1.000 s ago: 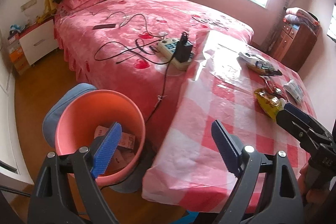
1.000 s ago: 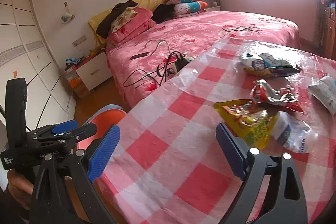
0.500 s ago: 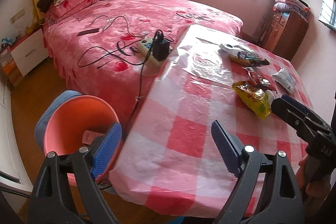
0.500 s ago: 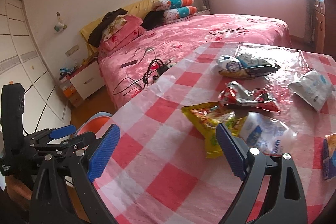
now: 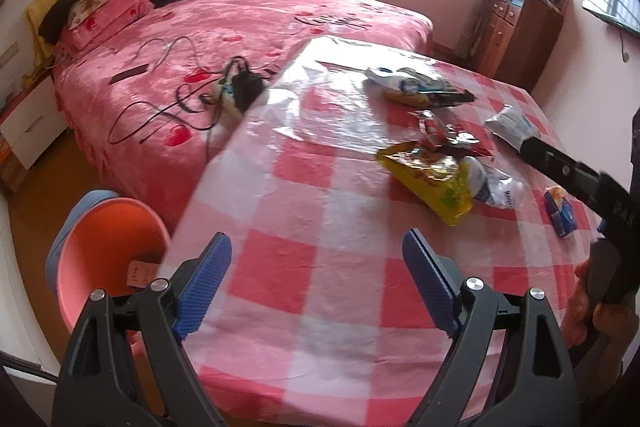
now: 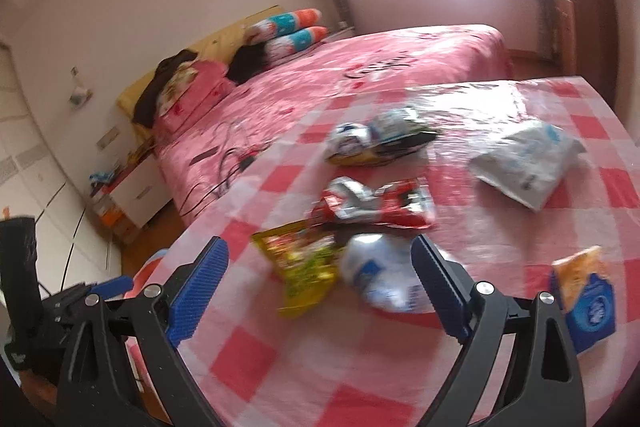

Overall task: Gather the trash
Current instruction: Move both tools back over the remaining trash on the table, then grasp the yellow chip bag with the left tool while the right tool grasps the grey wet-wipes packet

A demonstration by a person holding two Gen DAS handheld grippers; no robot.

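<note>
Trash wrappers (image 6: 304, 267) lie scattered on the tabletop (image 5: 304, 267); the right gripper (image 6: 320, 283), spread, is aimed at them, so closing comes next. The left gripper (image 5: 316, 283) is held spread and empty.

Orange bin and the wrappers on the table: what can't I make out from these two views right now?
- Orange bin, left wrist view: its inside is mostly hidden by the table edge and the left tongs; only one paper scrap shows.
- Same bin, right wrist view: almost wholly hidden behind the table edge.
- Yellow wrapper and white-blue wrapper, right wrist view: motion blur makes the print unreadable.
- Blue packet, right wrist view: partly covered by the right tongs.
</note>
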